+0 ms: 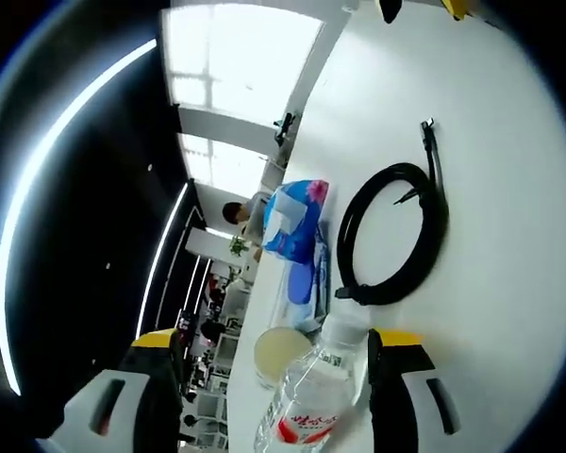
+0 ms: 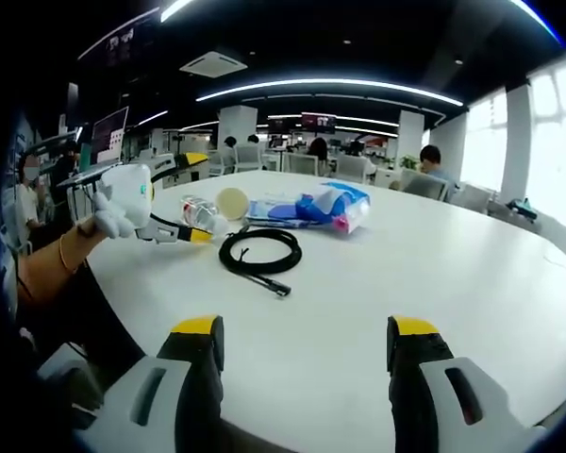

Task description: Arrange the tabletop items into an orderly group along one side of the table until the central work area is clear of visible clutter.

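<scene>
1. The clear plastic water bottle (image 1: 307, 401) with a red label lies on its side between the left gripper (image 1: 274, 387) fingers; in the left gripper view its capped neck points toward the coiled black cable (image 1: 393, 236). Whether water is inside cannot be told.
2. Just beside the bottle, on the side away from the cable, sits a small round container with a pale lid (image 1: 281, 351) (its contents are hidden).
3. Beyond that lid from the bottle lies a blue-and-white soft pack (image 1: 297, 226) with a pink patch, flat on the white bench (image 1: 491, 311).
4. In the right gripper view the same group sits in a row on the far left part of the bench (image 2: 434, 274): bottle (image 2: 196, 213), round lid (image 2: 232, 202), then the blue pack (image 2: 311, 208), with the cable (image 2: 259, 251) nearer the camera than the bottle and its plug end trailing toward the bench centre.
5. The left gripper (image 2: 184, 231), held in a gloved hand (image 2: 108, 222), reaches in from the bench edge with its yellow-tipped fingers at the bottle. They stand on either side of the bottle's body, but whether they press on it cannot be told.
6. The right gripper (image 2: 307, 368) hovers low over bare bench, well apart from the cable, its fingers spread wide and gripping nothing.
</scene>
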The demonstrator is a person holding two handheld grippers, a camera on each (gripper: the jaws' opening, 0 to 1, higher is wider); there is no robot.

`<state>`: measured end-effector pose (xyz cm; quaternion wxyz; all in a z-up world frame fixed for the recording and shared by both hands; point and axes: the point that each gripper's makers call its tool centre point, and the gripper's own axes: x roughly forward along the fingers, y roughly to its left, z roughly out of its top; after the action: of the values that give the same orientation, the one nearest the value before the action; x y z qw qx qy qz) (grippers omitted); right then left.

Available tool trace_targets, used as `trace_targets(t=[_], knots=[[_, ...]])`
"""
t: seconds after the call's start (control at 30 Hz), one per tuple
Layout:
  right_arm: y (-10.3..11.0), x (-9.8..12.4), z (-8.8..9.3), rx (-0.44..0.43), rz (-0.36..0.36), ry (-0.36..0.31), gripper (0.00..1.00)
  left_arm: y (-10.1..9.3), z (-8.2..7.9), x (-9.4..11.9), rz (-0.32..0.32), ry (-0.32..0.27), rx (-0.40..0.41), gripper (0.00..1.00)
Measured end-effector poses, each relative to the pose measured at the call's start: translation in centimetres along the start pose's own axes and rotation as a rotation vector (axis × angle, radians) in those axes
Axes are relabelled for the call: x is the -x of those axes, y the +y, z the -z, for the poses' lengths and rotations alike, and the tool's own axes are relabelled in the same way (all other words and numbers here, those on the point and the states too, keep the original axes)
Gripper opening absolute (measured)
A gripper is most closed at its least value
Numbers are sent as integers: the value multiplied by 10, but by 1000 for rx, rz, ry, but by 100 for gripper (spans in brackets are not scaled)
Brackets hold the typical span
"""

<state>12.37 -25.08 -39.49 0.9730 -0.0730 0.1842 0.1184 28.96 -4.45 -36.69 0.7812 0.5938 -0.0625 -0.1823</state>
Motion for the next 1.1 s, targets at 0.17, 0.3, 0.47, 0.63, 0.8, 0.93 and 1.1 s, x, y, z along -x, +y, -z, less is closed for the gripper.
trace_targets(t=[0.17,0.3,0.47,0.63,0.8,0.93,1.1], knots=[[-3,2,-1,-3,8,-5,68,-7,3,-6,19,11,-70,80],[-5,4,-1,-10,16,-8,68,-12,3,-10,38,-4,-87,78],[-5,4,-1,-11,17,-8,68,-13,3,-17,40,-15,-126,76],[-5,4,-1,-10,17,-9,68,-15,6,-19,40,-24,-221,72],[-7,4,1,-17,26,-4,67,-22,2,-20,64,-50,-322,66],[-6,3,3,-14,23,1,67,-29,-2,-19,55,-50,-396,61],[-7,3,4,-18,26,3,67,-43,-4,-16,74,-16,-535,45]])
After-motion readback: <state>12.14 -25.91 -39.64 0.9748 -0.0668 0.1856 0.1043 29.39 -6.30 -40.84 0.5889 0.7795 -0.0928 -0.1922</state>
